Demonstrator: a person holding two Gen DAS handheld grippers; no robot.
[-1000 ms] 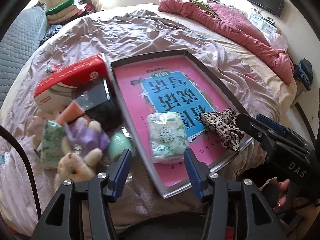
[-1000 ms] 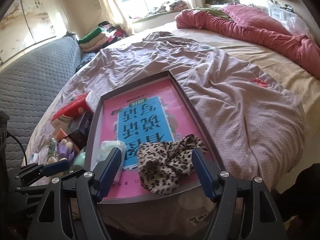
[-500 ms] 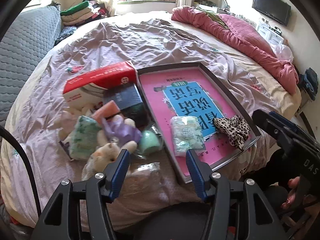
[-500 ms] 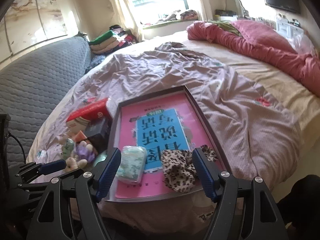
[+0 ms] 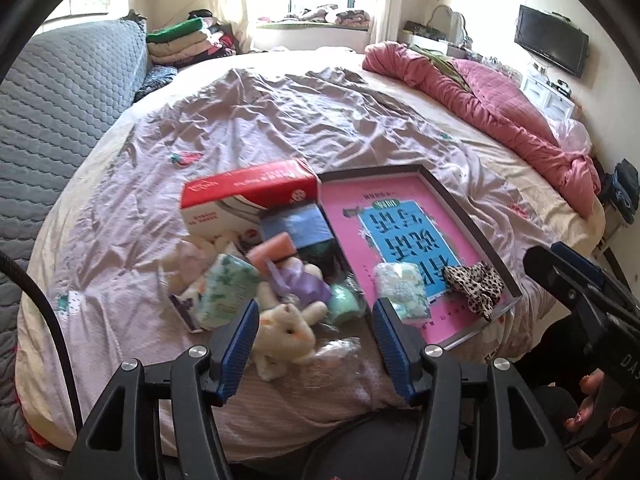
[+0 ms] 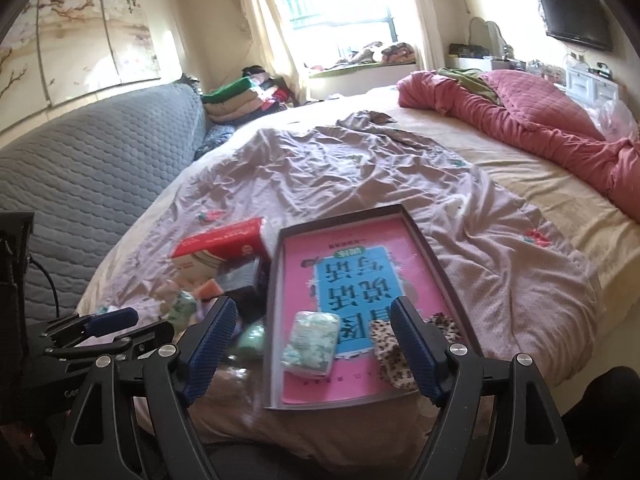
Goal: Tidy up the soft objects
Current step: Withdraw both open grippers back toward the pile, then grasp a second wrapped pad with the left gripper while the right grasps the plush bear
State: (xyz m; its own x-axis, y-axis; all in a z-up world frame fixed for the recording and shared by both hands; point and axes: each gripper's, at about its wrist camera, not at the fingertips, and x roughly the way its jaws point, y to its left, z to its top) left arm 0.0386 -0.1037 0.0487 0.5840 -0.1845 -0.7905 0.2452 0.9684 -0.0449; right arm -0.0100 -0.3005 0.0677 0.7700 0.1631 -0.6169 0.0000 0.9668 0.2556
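Bed [image 5: 280,128] holds our tray [image 5: 476,220] with a pack [image 5: 400,292] and scrunchie [image 5: 474,284] at its near edge. Toys [image 5: 284,330] lie left of it. Both tongs, left [image 5: 314,340] and right [image 6: 314,346], are open, just opening wider, empty. We should grab one toy gently.

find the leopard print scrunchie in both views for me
Left wrist: leopard print scrunchie lies at the tray's near right corner, right of centre.
Right wrist: scrunchie sits low, right of centre, partly behind the right blue finger.
Shared landmark: the pink tray, with the tissue pack left of the scrunchie.
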